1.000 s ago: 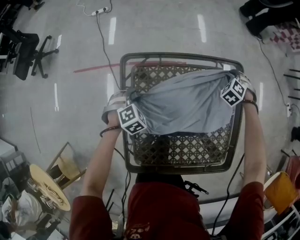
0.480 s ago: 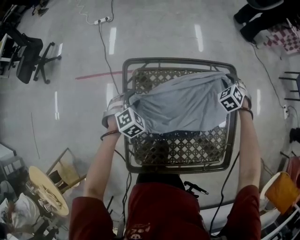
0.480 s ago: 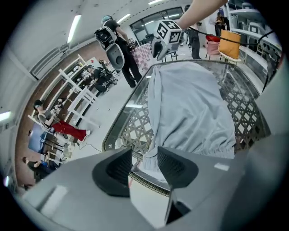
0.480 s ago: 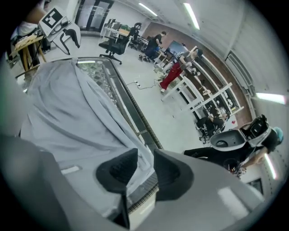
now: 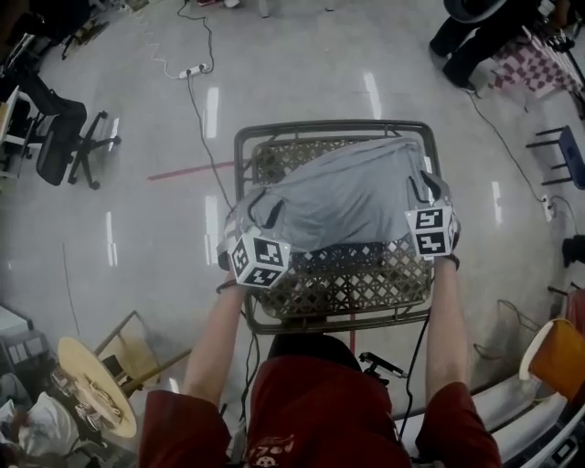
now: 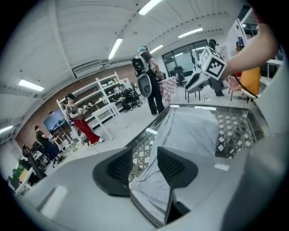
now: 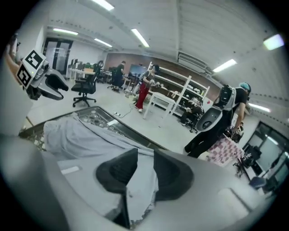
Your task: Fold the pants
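Pants [image 5: 343, 196]: waist and leg ends cannot be told apart from above, and the underside is hidden. Table [image 5: 356, 283]: most of the lattice top is covered by the cloth, and the legs are out of sight beneath it. Cut by picture edges: orange chair [image 5: 558, 356] at the right, standing person [image 5: 475, 27] at the top, upper body lost; shelves [image 6: 106, 97] in the left gripper view, contents too small to tell.
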Available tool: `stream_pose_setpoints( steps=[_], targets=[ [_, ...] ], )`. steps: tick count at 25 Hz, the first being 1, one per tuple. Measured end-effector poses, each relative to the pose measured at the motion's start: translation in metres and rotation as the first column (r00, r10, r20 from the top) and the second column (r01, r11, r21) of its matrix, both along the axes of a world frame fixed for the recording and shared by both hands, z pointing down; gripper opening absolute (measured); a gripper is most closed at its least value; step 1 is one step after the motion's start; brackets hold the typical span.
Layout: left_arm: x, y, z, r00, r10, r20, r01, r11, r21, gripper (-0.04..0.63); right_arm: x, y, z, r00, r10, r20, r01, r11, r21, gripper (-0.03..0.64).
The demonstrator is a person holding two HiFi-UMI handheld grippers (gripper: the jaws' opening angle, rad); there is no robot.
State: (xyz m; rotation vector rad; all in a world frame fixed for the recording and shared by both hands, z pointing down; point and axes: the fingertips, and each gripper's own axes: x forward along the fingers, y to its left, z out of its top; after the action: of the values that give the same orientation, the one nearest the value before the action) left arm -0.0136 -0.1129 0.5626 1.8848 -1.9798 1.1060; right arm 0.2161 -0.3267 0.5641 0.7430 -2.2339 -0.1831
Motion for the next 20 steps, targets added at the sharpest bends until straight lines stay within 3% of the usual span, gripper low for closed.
stream_pose_setpoints(
  steps=[2,5,10,16,20],
  targets=[
    [0.017,0.005,-0.022,0.999,-0.024,-0.043,0.028,0.995,0.096,0.179,0.010,0.025,-0.013,0.995,0.051,0.086,-0.050,0.999,-0.015,0.101],
    [0.042,0.020,-0.054,0.993,-0.046,-0.110,0.071,0.970,0.231,0.178,0.028,0.063,-0.044,0.965,0.124,0.230,-0.125,0.992,-0.012,0.101],
    [0.083,0.050,-0.107,0.982,-0.055,-0.182,0.129,0.897,0.423,0.178,0.061,0.125,-0.108,0.870,0.191,0.454,-0.227,0.974,0.025,0.101],
    [0.130,0.104,-0.148,0.957,-0.042,-0.286,0.197,0.818,0.540,0.173,0.089,0.222,-0.159,0.764,0.190,0.617,-0.243,0.970,0.003,0.101],
    [0.161,0.136,-0.167,0.961,-0.002,-0.277,0.167,0.801,0.575,0.152,0.102,0.268,-0.174,0.724,0.166,0.670,-0.235,0.972,0.013,0.101]
  ],
)
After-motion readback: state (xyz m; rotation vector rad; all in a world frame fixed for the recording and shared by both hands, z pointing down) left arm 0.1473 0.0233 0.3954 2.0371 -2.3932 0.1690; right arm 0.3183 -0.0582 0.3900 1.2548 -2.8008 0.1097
